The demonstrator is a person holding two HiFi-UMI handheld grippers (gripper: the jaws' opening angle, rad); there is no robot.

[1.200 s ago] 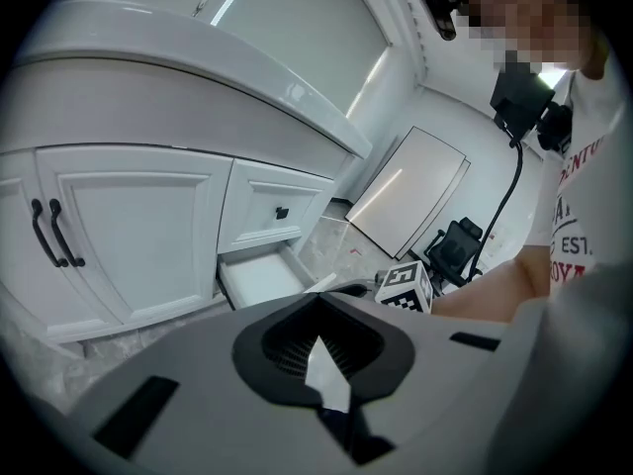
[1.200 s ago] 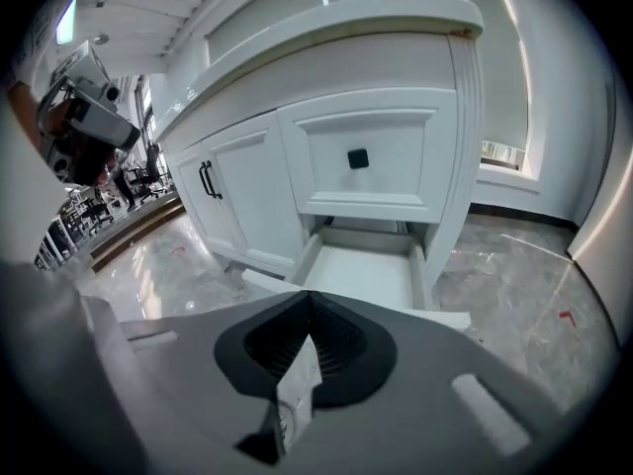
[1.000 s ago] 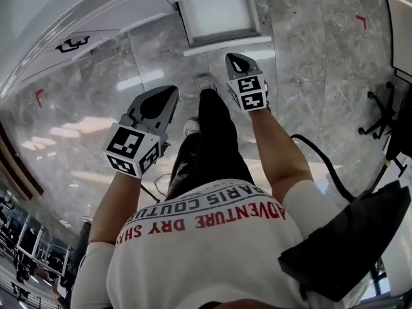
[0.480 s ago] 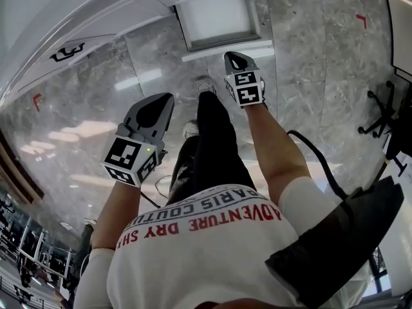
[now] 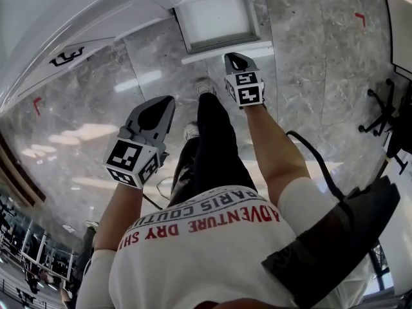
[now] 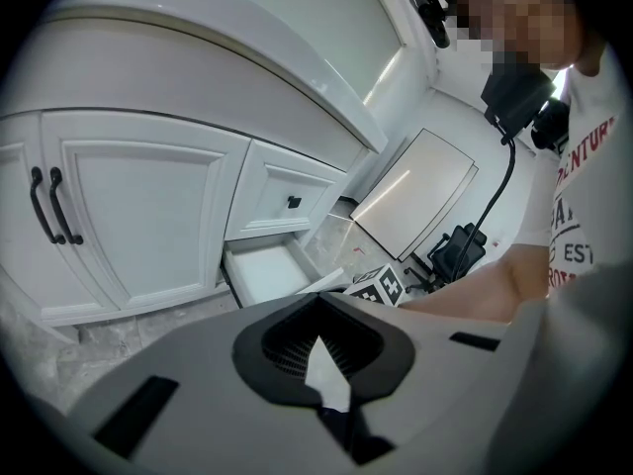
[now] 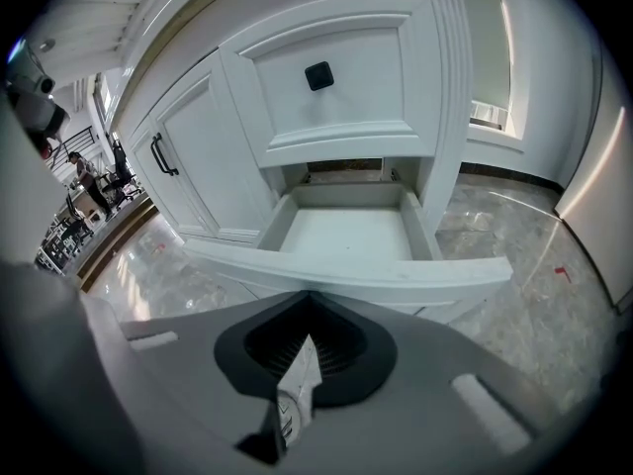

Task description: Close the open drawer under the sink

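Marble floor [image 5: 77,127] lies under us. Our open drawer [image 5: 215,18] juts out; our right gripper [image 5: 235,60] hovers just before its front and our left gripper [image 5: 161,108] is farther back. Both have their jaws closed on nothing.

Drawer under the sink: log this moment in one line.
drawer: open | right gripper: shut, near drawer front, contact unclear | left gripper: shut, away from drawer | closing: not yet done

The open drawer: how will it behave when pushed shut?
The drawer looks empty, so it is probably light and easy to slide. Its front panel looks like a stiff board; a centred push likely runs straight, while a push at one end might skew it.
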